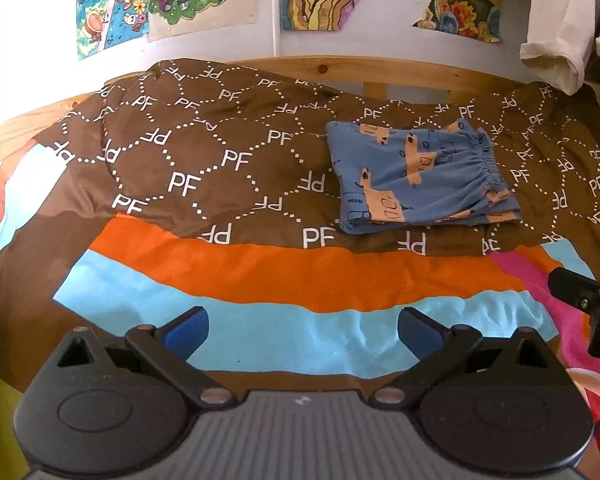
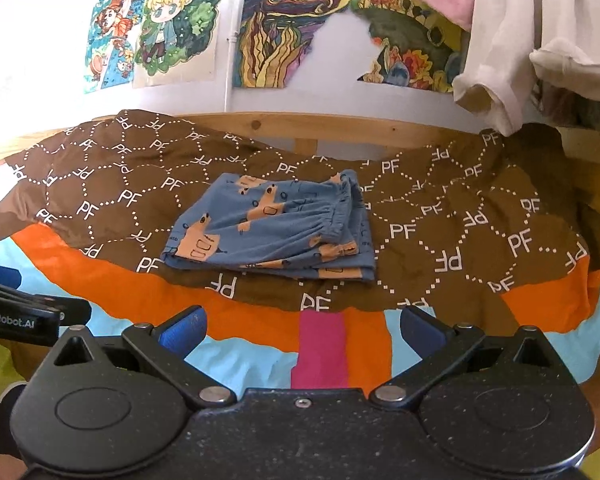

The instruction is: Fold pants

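Note:
Blue pants (image 1: 416, 178) with orange animal prints lie folded into a small stacked rectangle on the brown patterned bedspread (image 1: 204, 152), elastic waistband to the right. They also show in the right wrist view (image 2: 276, 228). My left gripper (image 1: 302, 332) is open and empty, held back over the blue stripe, well short of the pants. My right gripper (image 2: 300, 332) is open and empty, over the orange and pink stripes, also short of the pants. The right gripper shows at the right edge of the left wrist view (image 1: 592, 304).
A wooden bed frame (image 1: 340, 70) runs behind the bedspread. Drawings (image 2: 276, 20) hang on the wall. White and pink clothes (image 2: 520, 40) hang at the upper right. The left gripper's side (image 2: 16, 312) shows at the left of the right wrist view.

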